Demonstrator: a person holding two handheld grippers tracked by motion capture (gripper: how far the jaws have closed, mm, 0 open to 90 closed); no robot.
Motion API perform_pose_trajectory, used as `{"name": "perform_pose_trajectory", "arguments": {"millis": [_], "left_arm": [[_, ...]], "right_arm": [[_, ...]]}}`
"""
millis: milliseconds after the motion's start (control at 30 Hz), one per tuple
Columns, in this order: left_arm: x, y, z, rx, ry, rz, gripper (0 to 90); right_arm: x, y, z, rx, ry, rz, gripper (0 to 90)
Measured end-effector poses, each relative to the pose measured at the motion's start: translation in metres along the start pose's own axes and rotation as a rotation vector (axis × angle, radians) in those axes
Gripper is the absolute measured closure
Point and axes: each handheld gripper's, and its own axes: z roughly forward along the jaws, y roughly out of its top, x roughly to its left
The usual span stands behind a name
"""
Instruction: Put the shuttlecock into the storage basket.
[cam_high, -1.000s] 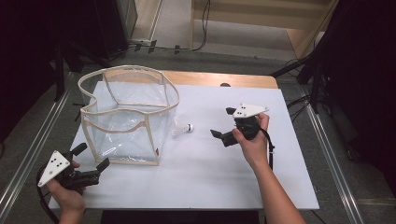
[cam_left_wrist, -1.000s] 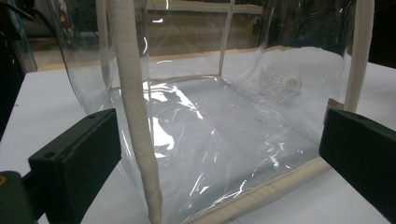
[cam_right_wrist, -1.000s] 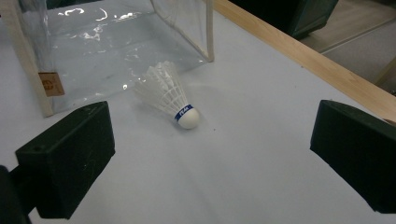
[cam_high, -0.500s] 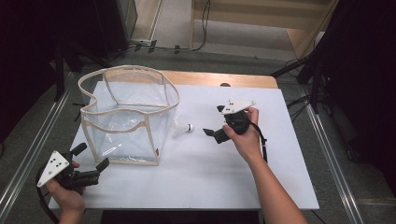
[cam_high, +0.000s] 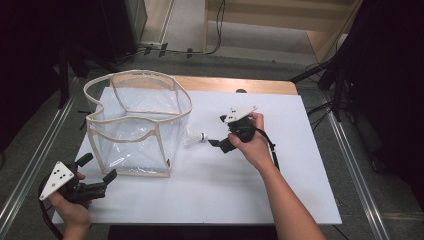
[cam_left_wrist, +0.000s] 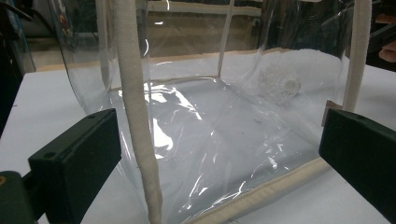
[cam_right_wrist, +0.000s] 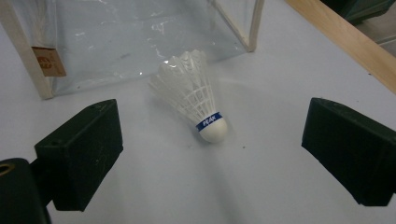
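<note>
Resting at the table's (cam_high: 280, 200) near-left corner, the left gripper (cam_high: 102, 184) gapes unladen beside one clear bag (cam_high: 135, 125). One shuttlecock (cam_high: 196, 137) lies just right of the bag. Since a second ago the right gripper (cam_high: 216, 143) has closed in on it, jaws released but just starting to close, so pickup looks imminent.

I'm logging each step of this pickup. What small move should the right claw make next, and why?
Probably ease the right claw forward a little and down around the shuttlecock, then close. The shuttlecock lies on its side on the table beside the clear bag, cork toward the claw, ahead of the open jaws, which have just begun closing with nothing between them.
</note>
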Motion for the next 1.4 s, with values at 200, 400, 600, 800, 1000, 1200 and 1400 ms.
{"name": "perform_pose_trajectory", "arguments": {"millis": [200,400,600,800,1000,1200,1400], "left_arm": [[0.000,0.000,0.000,0.000,-0.001,0.000,0.0],[0.000,0.000,0.000,0.000,-0.001,0.000,0.0],[0.000,0.000,0.000,-0.001,-0.003,0.003,0.0],[0.000,0.000,0.000,0.000,-0.003,0.003,0.0],[0.000,0.000,0.000,-0.002,-0.004,0.001,0.0],[0.000,0.000,0.000,-0.006,-0.005,0.000,0.0],[0.000,0.000,0.000,-0.007,-0.005,0.000,0.0]], "right_arm": [[0.000,0.006,0.013,0.034,0.031,-0.029,3.5],[-0.002,0.008,0.025,0.067,0.057,-0.055,3.5],[-0.002,0.010,0.038,0.089,0.077,-0.072,3.6],[-0.006,0.011,0.046,0.101,0.088,-0.078,3.6],[-0.010,0.012,0.055,0.116,0.113,-0.093,6.0],[-0.013,0.011,0.063,0.125,0.126,-0.090,11.5],[-0.015,0.007,0.071,0.145,0.140,-0.096,12.9]]}}
